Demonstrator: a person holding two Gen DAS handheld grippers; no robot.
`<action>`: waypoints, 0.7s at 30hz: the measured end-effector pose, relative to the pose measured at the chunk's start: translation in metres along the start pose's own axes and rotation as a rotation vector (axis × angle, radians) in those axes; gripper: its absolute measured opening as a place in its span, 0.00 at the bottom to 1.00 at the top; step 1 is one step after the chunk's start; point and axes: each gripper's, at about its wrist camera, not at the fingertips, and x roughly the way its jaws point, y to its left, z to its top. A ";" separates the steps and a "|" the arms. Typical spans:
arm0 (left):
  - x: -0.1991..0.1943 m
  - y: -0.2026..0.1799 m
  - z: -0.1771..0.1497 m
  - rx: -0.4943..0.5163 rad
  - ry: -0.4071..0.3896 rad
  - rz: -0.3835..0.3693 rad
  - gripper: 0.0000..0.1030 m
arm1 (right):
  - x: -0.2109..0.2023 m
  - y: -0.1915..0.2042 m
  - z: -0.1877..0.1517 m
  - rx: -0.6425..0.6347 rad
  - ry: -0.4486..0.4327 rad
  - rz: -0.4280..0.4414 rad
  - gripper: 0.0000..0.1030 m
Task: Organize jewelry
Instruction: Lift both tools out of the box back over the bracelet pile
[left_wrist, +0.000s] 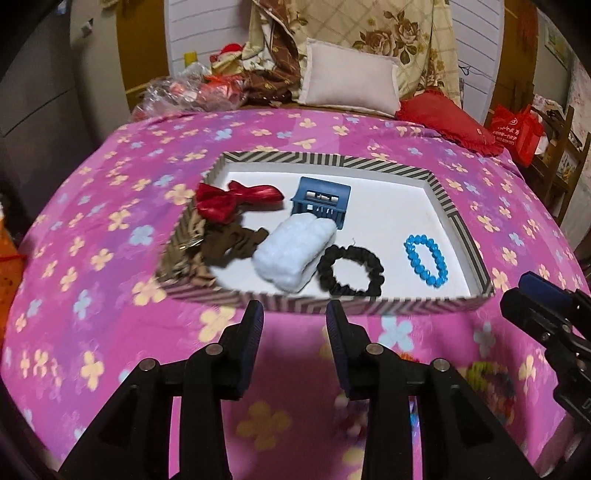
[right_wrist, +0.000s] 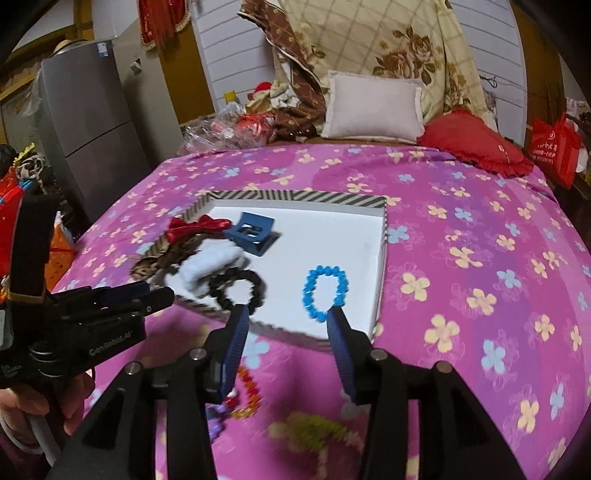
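Both grippers, left (left_wrist: 295, 310) and right (right_wrist: 286, 314), jaws apart, empty; I hold short of tray (left_wrist: 332, 306). Blue bracelet (right_wrist: 325, 293), black scrunchie (left_wrist: 350, 271) already inside.

tray (left_wrist: 458, 225): 1 | blue bead bracelet (left_wrist: 425, 260): 1 | black scrunchie (left_wrist: 350, 271): 1 | red bow (left_wrist: 236, 199): 1 | blue claw clip (left_wrist: 320, 201): 1 | white fluffy item (left_wrist: 293, 251): 1

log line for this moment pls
left gripper: open, empty | right gripper: open, empty | blue bracelet, black scrunchie: in tray
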 end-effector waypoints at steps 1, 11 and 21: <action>-0.006 0.001 -0.004 -0.001 -0.005 0.000 0.34 | -0.004 0.004 -0.002 -0.003 -0.003 0.002 0.49; -0.049 0.010 -0.037 -0.015 -0.063 0.021 0.34 | -0.038 0.031 -0.026 -0.010 -0.023 0.008 0.54; -0.067 0.015 -0.059 -0.027 -0.094 0.036 0.34 | -0.054 0.046 -0.038 -0.020 -0.031 0.006 0.55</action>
